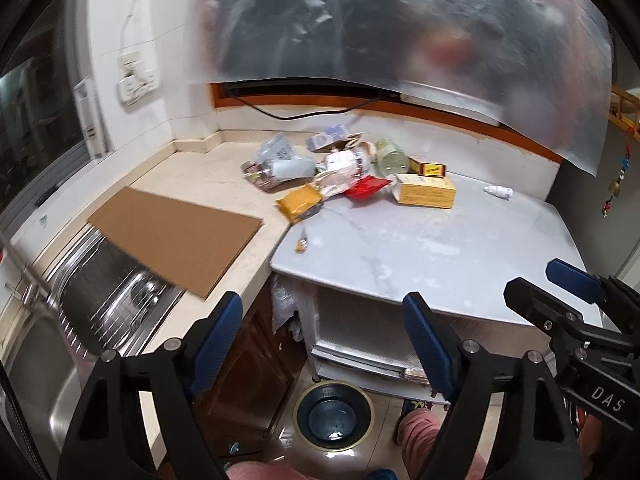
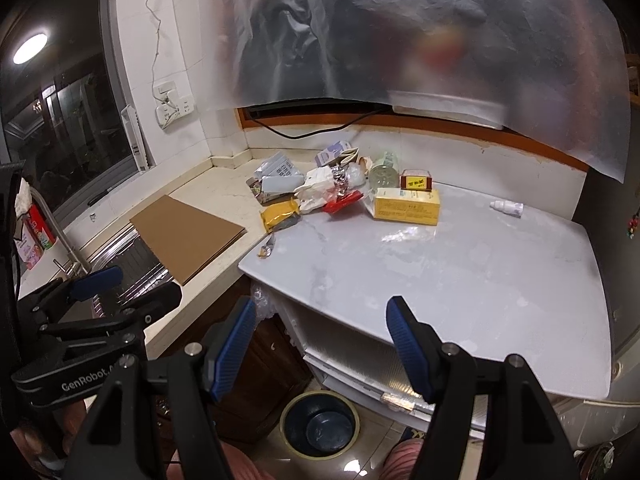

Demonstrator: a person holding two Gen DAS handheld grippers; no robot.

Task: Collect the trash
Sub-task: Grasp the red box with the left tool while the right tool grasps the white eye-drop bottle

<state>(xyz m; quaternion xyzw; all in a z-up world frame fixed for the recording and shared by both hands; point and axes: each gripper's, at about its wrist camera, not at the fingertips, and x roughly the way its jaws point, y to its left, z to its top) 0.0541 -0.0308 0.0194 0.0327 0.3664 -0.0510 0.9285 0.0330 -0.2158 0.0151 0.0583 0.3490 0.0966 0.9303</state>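
We log both grippers held out in front of the counter, above the floor, neither touching anything. The left gripper [image 1: 324, 336] has its 2 blue-padded jaws standing well apart with only air between them. The right gripper [image 2: 320, 344] likewise shows its jaws spread wide, nothing clamped. In the right wrist view the left gripper appears at the lower left edge, also apart.

The trash pile [image 1: 340, 172] lies at the back of the counter, where the beige worktop [image 1: 208, 184] meets the grey marble surface [image 1: 440, 248]. In it we note a yellow box [image 2: 406, 206] on the marble near the back edge, a small red-and-yellow box [image 2: 416, 180] just behind it, a clear jar [image 2: 384, 174] on its side, a red wrapper [image 2: 344, 200], an orange-yellow packet [image 2: 280, 214] at the seam of the 2 surfaces, and crumpled white paper and foil bags behind. A small white dropper bottle [image 2: 508, 207] lies apart toward the back right corner. A scrap wrapper [image 2: 267, 249] sits at the marble's left edge.

A cardboard sheet [image 1: 176, 236] overhangs the steel sink [image 1: 120, 300]. A dark bin [image 1: 334, 416] stands on the floor below the counter, between the grippers.
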